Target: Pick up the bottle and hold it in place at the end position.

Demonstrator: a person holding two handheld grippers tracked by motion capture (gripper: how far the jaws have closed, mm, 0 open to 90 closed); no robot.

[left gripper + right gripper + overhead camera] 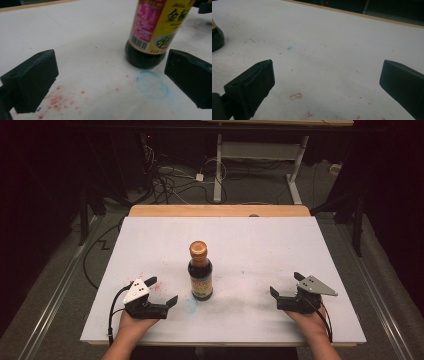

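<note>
Both hands sit low at the near edge of the desk [150, 227], one toward each near corner, and nothing is gripped. The left tool [161, 291] has its jaws spread wide and empty, aimed toward the bottle [200, 271]; the right tool [284, 285] is just as wide and just as empty, pointing across bare white surface.

The bottle stands upright about midway between the side edges, a little nearer the near edge than the far one, and closer to the left tool than the right. It's tall and narrow with a copper-coloured cap [198, 248] on top, so the risk I see is a tip: a jaw clipping the shoulder or neck on the way in could knock it over. The glossy label [160, 22] could also let it slide in a loose pinch.

Inside, it's dark liquid, nearly black at the base [143, 58]; how high it reaches I can't tell behind the label. The cap looks closed, though whether it's tight I can't say.

There's a faint blue ring [152, 84] just beside the base, and red specks [58, 100] near the left jaw.
</note>
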